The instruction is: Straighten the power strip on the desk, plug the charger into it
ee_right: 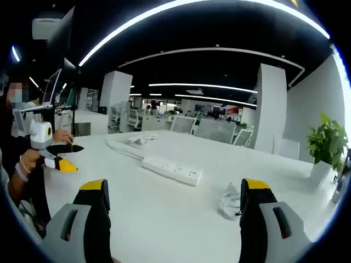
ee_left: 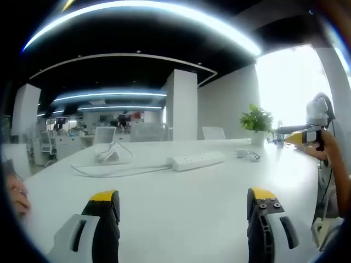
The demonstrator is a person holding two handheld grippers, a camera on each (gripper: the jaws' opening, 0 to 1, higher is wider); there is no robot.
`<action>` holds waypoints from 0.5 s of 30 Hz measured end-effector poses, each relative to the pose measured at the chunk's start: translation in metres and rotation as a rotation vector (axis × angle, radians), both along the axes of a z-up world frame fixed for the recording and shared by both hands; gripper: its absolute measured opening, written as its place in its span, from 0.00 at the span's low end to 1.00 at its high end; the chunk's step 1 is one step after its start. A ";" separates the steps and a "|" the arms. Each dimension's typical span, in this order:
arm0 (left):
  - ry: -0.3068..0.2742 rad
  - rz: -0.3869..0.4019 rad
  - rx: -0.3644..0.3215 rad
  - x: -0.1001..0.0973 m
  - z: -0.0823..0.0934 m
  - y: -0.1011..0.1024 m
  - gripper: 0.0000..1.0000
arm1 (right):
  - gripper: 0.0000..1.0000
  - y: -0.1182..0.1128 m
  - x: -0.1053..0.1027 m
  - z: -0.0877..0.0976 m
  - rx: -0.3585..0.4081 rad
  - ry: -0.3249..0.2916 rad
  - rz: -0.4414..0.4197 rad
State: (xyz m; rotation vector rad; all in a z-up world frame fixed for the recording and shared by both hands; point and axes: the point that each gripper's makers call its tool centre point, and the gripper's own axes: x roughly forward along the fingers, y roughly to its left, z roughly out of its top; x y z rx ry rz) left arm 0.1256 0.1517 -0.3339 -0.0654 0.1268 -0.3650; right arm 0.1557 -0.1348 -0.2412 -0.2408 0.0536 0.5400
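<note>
**Both grippers open above a white desk, power strip ahead of them**

In the left gripper view, a person's fingers (ee_left: 16, 198) show at the far left edge. Next comes the left gripper (ee_left: 186, 204), its two yellow-tipped jaws rising from the bottom and standing wide apart with nothing between them. Beyond the left jaw, a loose white cable (ee_left: 107, 164) lies in loops on the white desk (ee_left: 181, 230) and runs right to the power strip (ee_left: 198, 161). The strip is a long white bar lying flat at a slant, well ahead of the jaws and above the gap between them, touching neither. Farther right sit a small white charger with coiled cord (ee_left: 247, 155) and a potted plant (ee_left: 256, 123). At the right edge, the right gripper (ee_left: 303, 137) comes into view, held in a hand.

In the right gripper view, the left gripper (ee_right: 61, 163) appears at the left edge, held by a hand with a bracelet at the wrist. The right gripper (ee_right: 175, 204) has its jaws spread wide and empty. The power strip (ee_right: 172, 170) lies ahead, above the gap and slightly toward the left jaw, angled across the desk (ee_right: 164, 230) with its cable (ee_right: 123, 148) trailing away to the left. The charger and its coiled cord (ee_right: 229, 204) lie just beside the inner face of the right jaw; I cannot tell whether they touch. The potted plant (ee_right: 324, 148) stands at the far right.
</note>
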 end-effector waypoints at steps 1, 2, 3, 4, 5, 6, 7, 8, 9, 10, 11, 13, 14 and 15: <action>0.000 0.000 -0.001 0.000 0.000 0.000 0.99 | 0.99 0.001 0.001 0.006 -0.009 -0.015 0.000; -0.001 0.000 -0.001 0.000 0.001 0.000 0.99 | 0.99 0.003 0.001 0.012 -0.016 -0.028 0.006; -0.002 0.000 -0.001 0.000 0.001 0.000 0.99 | 0.99 0.005 0.001 0.016 -0.019 -0.033 0.011; -0.002 -0.001 -0.001 0.000 0.001 0.000 0.99 | 0.99 0.007 0.002 0.023 -0.024 -0.043 0.021; -0.002 -0.002 0.000 0.000 0.001 0.000 0.99 | 0.99 0.010 0.002 0.029 -0.028 -0.052 0.028; -0.003 -0.002 0.000 -0.001 0.002 -0.001 0.99 | 0.99 0.013 0.003 0.039 -0.035 -0.070 0.038; -0.003 -0.004 0.000 -0.001 0.001 -0.001 0.99 | 0.99 0.015 0.003 0.046 -0.042 -0.082 0.045; -0.002 -0.005 0.001 -0.001 0.001 -0.001 0.99 | 0.99 0.017 0.003 0.050 -0.046 -0.091 0.049; -0.001 -0.005 0.001 -0.002 0.001 -0.001 0.99 | 0.99 0.020 0.003 0.058 -0.048 -0.105 0.058; -0.001 -0.005 0.001 -0.002 0.001 -0.001 0.99 | 0.99 0.021 0.003 0.060 -0.049 -0.110 0.062; -0.002 -0.004 -0.001 -0.002 0.001 -0.001 0.99 | 0.99 0.025 0.003 0.069 -0.053 -0.122 0.076; -0.001 -0.005 -0.002 -0.003 0.001 0.000 0.99 | 0.99 0.032 0.005 0.081 -0.062 -0.136 0.097; -0.002 -0.005 -0.002 -0.003 0.001 0.000 0.99 | 0.99 0.035 0.007 0.084 -0.070 -0.138 0.103; -0.002 -0.005 -0.002 -0.003 0.001 0.000 0.99 | 0.99 0.038 0.009 0.086 -0.082 -0.140 0.111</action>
